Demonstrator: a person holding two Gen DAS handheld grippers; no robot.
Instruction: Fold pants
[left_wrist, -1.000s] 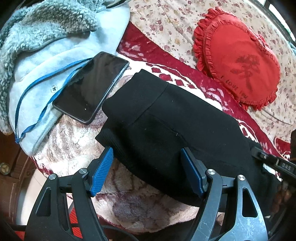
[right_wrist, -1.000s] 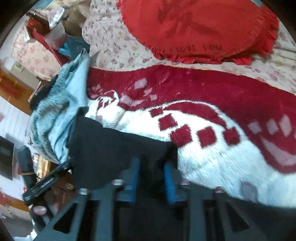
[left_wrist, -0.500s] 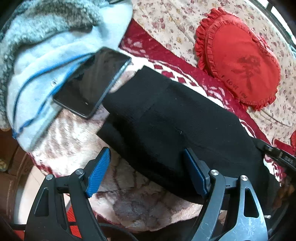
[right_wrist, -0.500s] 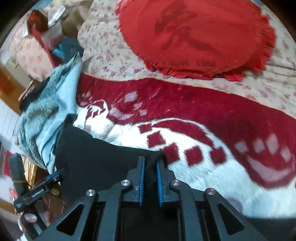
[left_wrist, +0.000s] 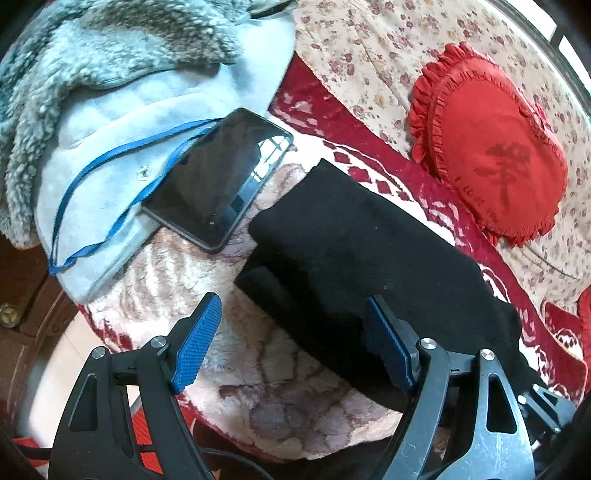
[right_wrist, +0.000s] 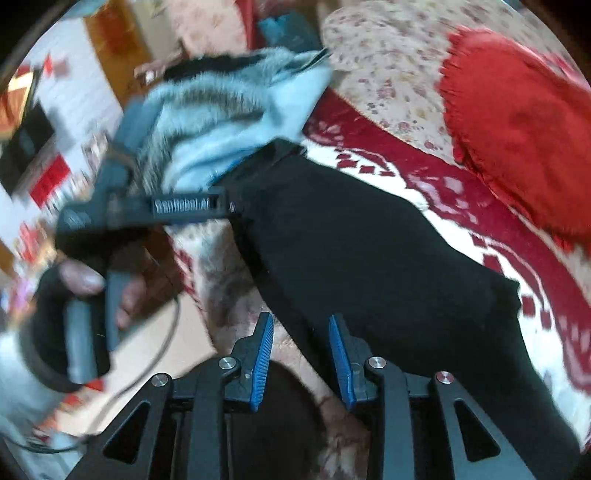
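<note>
Matt black knit cloth is seen in the pants (left_wrist: 369, 251), laid on a plush, fuzzy blanket (left_wrist: 280, 387). A glossy glass-faced phone (left_wrist: 221, 177) is propped on a pale fleece garment (left_wrist: 122, 122) lined with shaggy pile. Ribbed blue pads (left_wrist: 195, 343) are carried on matt black plastic gripper arms fastened with bright metal pins.

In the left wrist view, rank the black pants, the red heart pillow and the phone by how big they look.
1. black pants, largest.
2. red heart pillow.
3. phone, close behind.

The pillow lies farther from the camera, so its lead over the phone is probably understated.
</note>
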